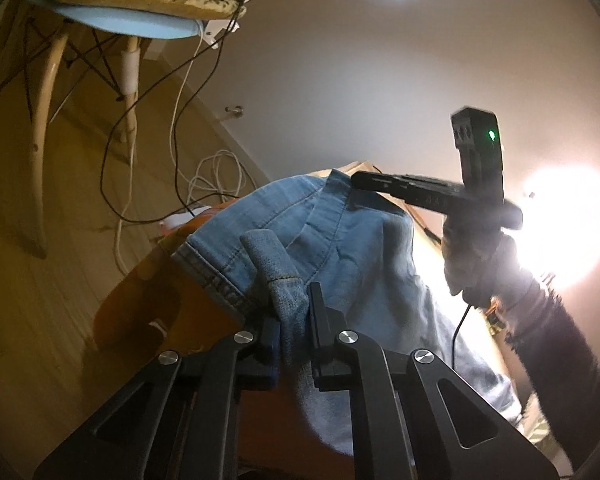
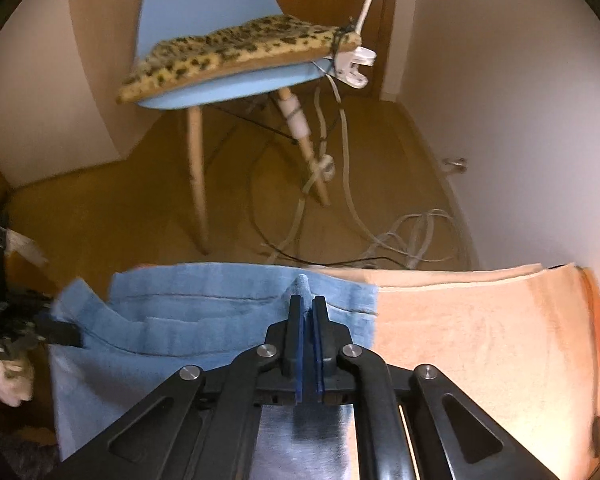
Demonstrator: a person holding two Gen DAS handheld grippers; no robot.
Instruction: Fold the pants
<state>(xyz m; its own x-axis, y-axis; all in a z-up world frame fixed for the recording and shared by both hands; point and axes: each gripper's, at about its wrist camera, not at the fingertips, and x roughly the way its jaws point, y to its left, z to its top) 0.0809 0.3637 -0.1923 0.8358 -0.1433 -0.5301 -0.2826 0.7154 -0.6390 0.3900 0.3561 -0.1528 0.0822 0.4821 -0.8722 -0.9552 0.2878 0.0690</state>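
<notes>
Supporting everything: a table [image 2: 480, 344] draped in a peach-orange towel [image 2: 440, 364]. Spread directly on that cover, light blue denim pants [image 2: 204, 312], filling its left part (right part bare towel). Beyond the far edge, wooden floor [image 2: 120, 216] carrying tangled white cables [image 2: 404, 240].

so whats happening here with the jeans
A person is folding light blue denim pants with a handheld gripper in each hand. The left gripper is shut on a bunch of the denim, and the right gripper pinches another edge. The pants are held up over a peach-coloured cloth surface, not folded flat yet.
</notes>
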